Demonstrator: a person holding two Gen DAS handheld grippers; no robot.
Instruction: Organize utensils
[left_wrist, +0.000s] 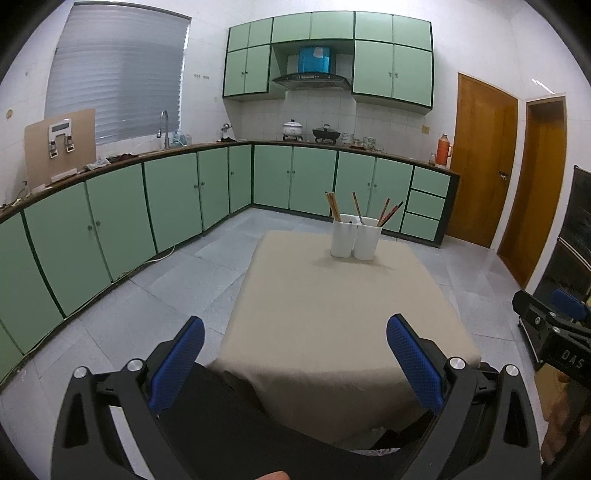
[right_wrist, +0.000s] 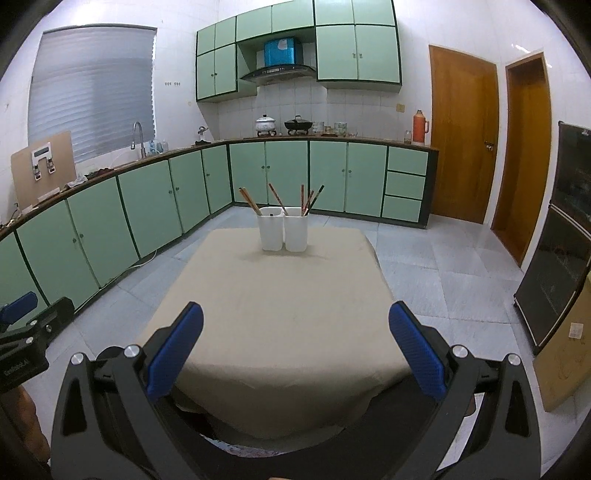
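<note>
Both grippers hang spread wide and empty at the near edge of the table (right_wrist: 280, 302), the left gripper (left_wrist: 295, 363) and right gripper (right_wrist: 295, 350) side by side, likely poised to begin. Straight ahead of them, well apart at the far end, stand two white cups (right_wrist: 283, 229), touching each other. Chopsticks (right_wrist: 308, 201) lean out of both, mixed between them, so sorting appears not yet done. Beyond lie green cabinets (right_wrist: 288, 170).
</note>
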